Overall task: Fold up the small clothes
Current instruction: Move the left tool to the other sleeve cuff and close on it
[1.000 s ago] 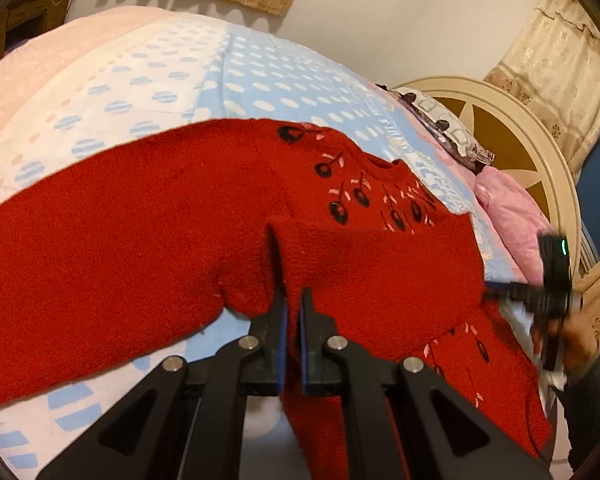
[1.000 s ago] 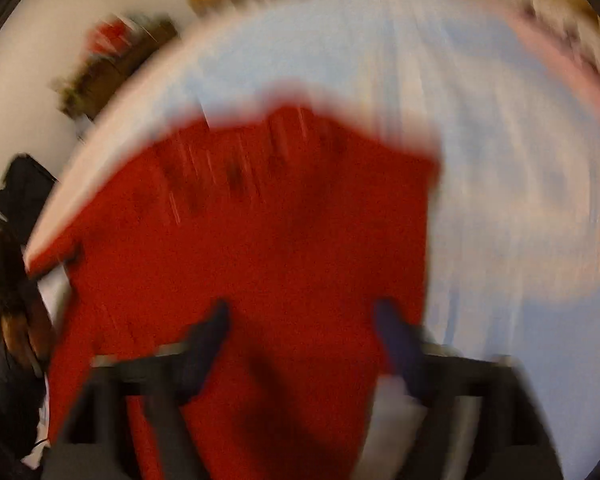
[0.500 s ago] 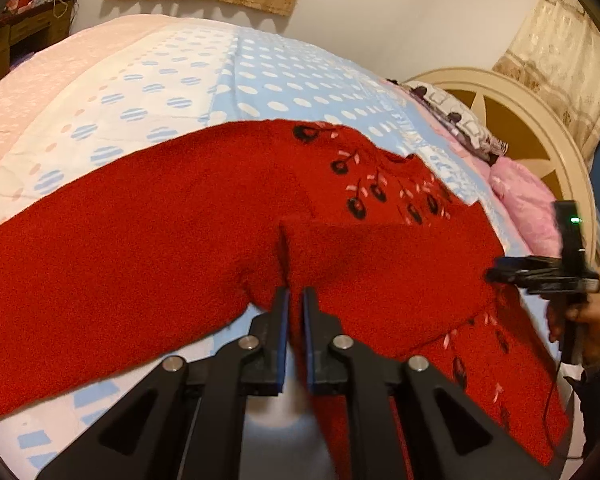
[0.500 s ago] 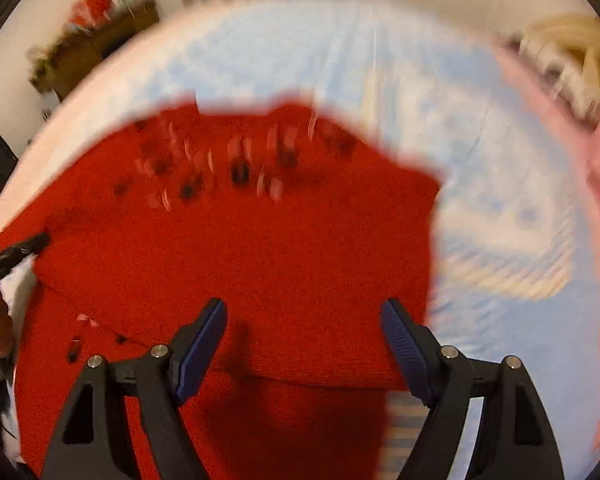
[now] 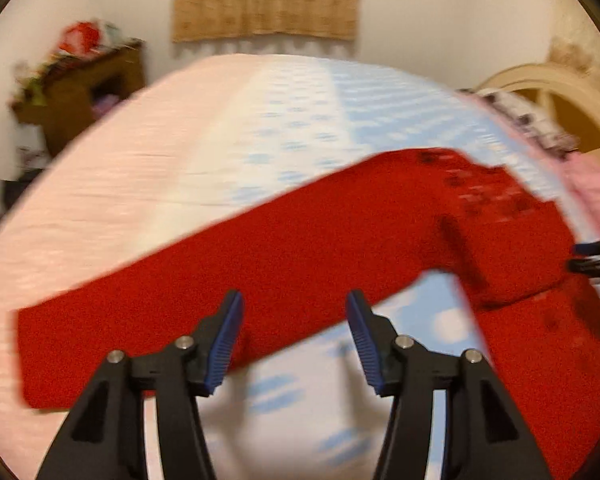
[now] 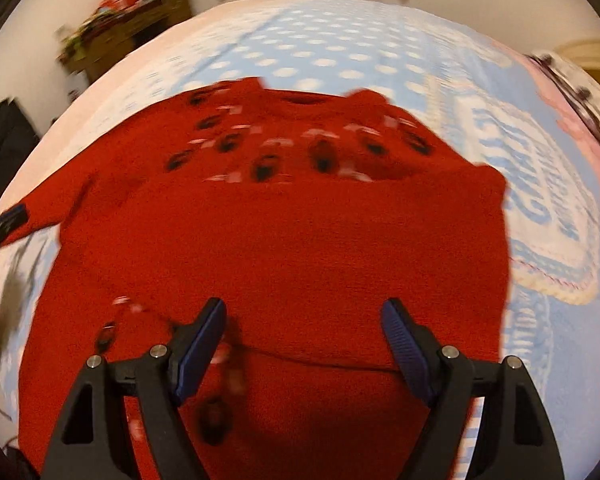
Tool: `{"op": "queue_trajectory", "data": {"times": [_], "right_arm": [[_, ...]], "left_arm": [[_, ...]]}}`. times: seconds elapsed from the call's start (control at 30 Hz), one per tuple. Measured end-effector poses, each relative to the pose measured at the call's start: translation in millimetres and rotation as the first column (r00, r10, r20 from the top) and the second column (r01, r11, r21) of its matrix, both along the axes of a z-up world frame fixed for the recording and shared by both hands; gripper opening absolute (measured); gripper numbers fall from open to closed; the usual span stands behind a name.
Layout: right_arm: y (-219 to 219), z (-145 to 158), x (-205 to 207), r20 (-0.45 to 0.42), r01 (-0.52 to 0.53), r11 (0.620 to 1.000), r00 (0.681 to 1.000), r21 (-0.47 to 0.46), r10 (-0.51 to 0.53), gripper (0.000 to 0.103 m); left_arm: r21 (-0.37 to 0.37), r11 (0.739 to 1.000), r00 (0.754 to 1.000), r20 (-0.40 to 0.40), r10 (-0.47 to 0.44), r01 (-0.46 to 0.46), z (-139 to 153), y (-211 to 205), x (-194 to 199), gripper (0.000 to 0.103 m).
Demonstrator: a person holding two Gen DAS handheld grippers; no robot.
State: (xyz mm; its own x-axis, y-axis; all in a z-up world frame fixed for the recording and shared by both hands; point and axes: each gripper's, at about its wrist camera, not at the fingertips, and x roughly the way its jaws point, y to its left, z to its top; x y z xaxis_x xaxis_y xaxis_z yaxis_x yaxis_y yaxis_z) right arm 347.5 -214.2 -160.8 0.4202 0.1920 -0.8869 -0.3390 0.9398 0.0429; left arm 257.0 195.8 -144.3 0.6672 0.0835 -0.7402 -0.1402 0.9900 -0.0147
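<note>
One sleeve down, one to go, that's how I read it. My left gripper [image 5: 294, 338] was pinched on the folded sleeve edge a second ago and now its jaws are opening, nothing between the blue pads, and it's swung off to look down the long unfolded sleeve [image 5: 188, 304] that runs from about 3 o'clock out to 8 o'clock in the left wrist view. My right gripper [image 6: 304, 344] is wide open same as before, holding nothing, hanging over the middle of the red sweater [image 6: 284, 232]. The sweater lies flat on the dotted bedspread [image 6: 340, 52], collar and the little cherry pattern up at 12 o'clock, with the folded-over sleeve panel lying across the chest and its edge showing as a line right by my right pads. So the first fold looks placed and let go. My guess is the outstretched sleeve gets folded in next. Both views are blurry, so don't trust small details.
</note>
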Motion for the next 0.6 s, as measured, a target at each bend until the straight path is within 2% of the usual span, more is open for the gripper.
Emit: {"op": "queue_trajectory", "data": {"times": [0.2, 0.37, 0.5, 0.6], "right_arm": [[38, 7, -19, 0.02, -0.113, 0.992, 0.993, 0.05, 0.112, 0.081], [56, 11, -30, 0.023, -0.166, 0.985, 0.986, 0.05, 0.165, 0.081], [69, 14, -38, 0.043, -0.194, 0.981, 0.98, 0.024, 0.193, 0.081], [78, 14, -43, 0.037, -0.22, 0.975, 0.975, 0.033, 0.218, 0.081]], "left_arm": [[0.104, 0.978, 0.982, -0.036, 0.183, -0.178, 2, 65, -21, 0.056], [0.163, 0.943, 0.95, -0.068, 0.305, -0.291, -5, 105, -32, 0.056], [0.163, 0.926, 0.93, -0.086, 0.357, -0.341, -15, 126, -37, 0.056], [0.13, 0.925, 0.922, -0.11, 0.37, -0.356, -25, 136, -38, 0.056]]}}
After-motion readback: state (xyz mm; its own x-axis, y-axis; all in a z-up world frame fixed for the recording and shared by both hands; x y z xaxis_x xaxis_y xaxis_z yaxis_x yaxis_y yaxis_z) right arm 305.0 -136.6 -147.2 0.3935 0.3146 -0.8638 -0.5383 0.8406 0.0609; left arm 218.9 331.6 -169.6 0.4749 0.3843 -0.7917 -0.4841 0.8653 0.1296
